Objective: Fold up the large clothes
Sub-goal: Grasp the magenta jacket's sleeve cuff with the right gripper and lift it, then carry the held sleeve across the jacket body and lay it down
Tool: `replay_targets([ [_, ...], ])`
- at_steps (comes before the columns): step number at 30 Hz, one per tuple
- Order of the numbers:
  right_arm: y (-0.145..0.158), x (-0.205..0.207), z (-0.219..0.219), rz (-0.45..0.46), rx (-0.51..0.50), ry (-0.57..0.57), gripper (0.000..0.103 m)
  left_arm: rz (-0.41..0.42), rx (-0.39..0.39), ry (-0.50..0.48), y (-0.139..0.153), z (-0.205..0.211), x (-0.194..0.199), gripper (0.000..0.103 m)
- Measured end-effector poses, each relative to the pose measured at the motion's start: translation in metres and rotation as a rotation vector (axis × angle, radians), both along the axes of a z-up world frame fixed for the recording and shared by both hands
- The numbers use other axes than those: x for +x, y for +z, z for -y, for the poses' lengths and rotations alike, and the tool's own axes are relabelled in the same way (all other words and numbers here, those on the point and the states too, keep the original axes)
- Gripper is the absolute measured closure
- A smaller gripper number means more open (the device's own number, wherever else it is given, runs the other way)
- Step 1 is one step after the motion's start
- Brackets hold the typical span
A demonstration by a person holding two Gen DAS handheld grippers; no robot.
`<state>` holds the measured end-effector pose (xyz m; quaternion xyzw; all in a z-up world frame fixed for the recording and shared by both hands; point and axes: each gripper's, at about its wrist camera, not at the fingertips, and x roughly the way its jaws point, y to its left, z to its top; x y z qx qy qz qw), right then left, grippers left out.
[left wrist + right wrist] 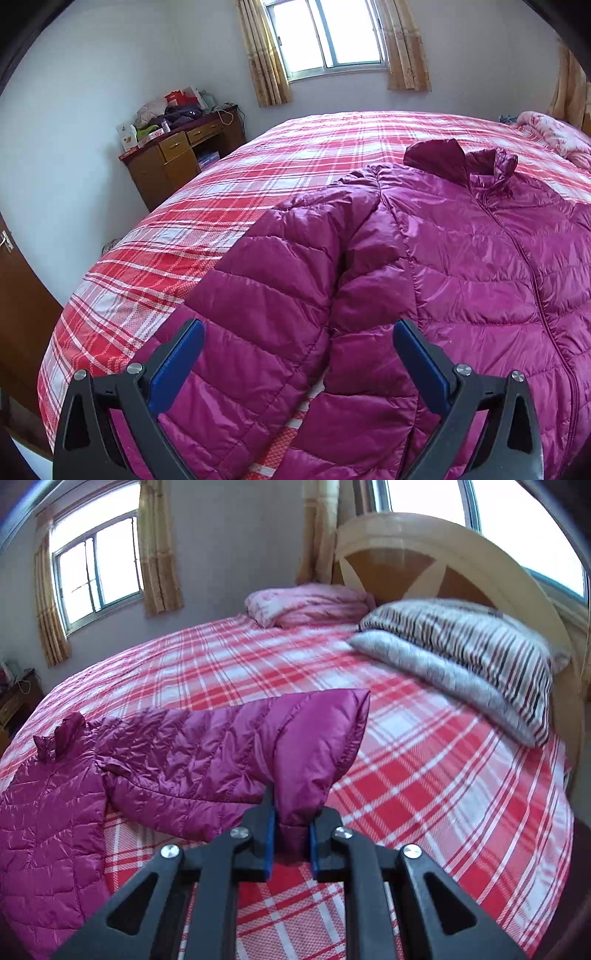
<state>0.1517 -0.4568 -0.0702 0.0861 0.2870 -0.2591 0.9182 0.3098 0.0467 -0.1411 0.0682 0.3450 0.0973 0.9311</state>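
Jacket (461, 266) spread on the bed (184, 221). Right gripper (291, 840) jaws pinch the sleeve cuff (291, 834); left gripper (298, 363) jaws spread above the other sleeve. Carry the cuff flat across the jacket's chest.

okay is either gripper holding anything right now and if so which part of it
The right gripper is shut on the purple down jacket, pinching the cuff end of one sleeve. The left gripper is open and holds nothing.

A wide bed (424, 738) in a red-and-white plaid sheet carries a quilted magenta down jacket (461, 258) lower left, a striped pillow (480, 653) upper right and a folded pink blanket (310, 603) top centre.
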Motion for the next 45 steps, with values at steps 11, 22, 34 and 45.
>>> replay_targets([
  [11,0.05,0.034,-0.118,0.057,-0.256,0.273,0.087,0.022,-0.02,0.042,0.012,-0.034,0.002,0.001],
  [22,0.031,0.064,-0.219,0.022,-0.428,0.502,0.087,0.02,-0.014,0.059,0.009,-0.052,0.0,0.001],
  [34,-0.014,0.086,-0.293,-0.043,-0.463,0.679,0.087,0.009,-0.009,0.076,0.005,-0.064,0.0,0.001],
  [45,-0.076,0.106,-0.342,-0.162,-0.467,0.801,0.087,0.003,0.01,0.075,0.005,-0.06,0.0,0.001],
])
